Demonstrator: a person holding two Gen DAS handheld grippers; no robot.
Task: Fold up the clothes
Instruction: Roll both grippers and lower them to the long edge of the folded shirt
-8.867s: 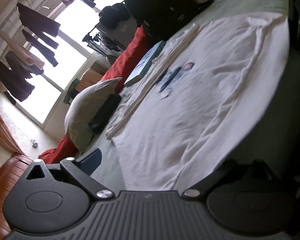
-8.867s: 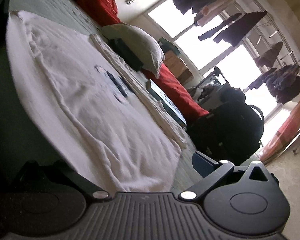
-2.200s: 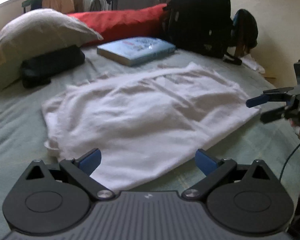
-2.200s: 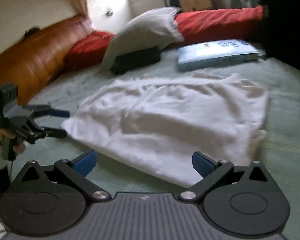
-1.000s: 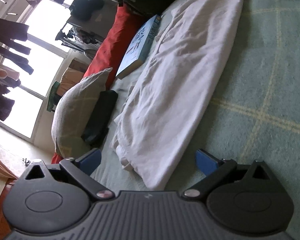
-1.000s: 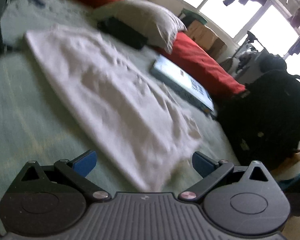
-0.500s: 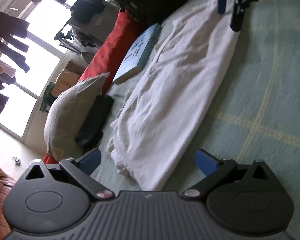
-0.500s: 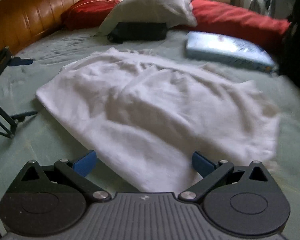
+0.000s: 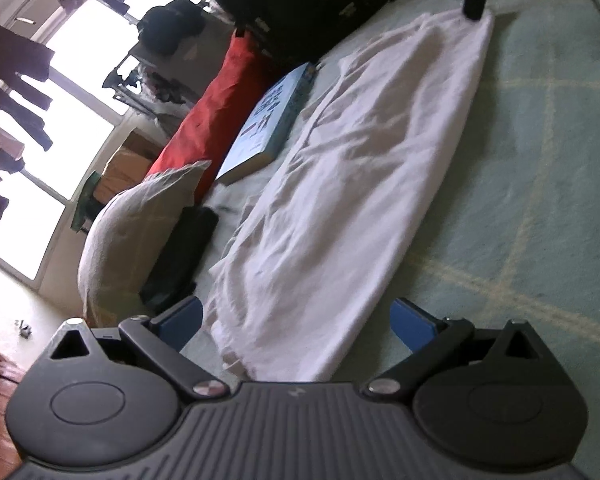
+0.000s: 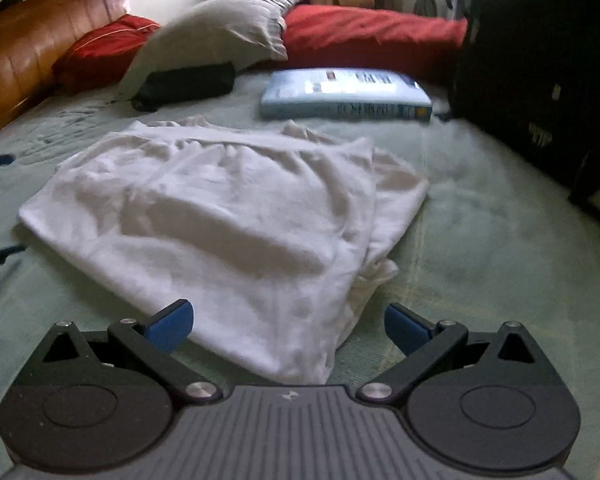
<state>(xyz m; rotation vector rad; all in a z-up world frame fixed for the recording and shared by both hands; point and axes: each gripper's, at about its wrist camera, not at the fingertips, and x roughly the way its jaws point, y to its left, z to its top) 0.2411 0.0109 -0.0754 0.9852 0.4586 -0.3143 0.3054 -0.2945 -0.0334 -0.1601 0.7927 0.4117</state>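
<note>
While spread wide and empty, left gripper and right gripper flank the folded white shirt.

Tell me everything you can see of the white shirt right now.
The white shirt is soft, wrinkled cotton-like fabric, already folded over itself into a long band lying flat on the green bedspread. Layered edges and a bunched corner show at its right end. Neither open gripper holds it; the book lies apart behind it.

Light-blue book on green bedspread; grey pillow left of book, black pouch under pillow, red bolster behind book, black backpack right.
</note>
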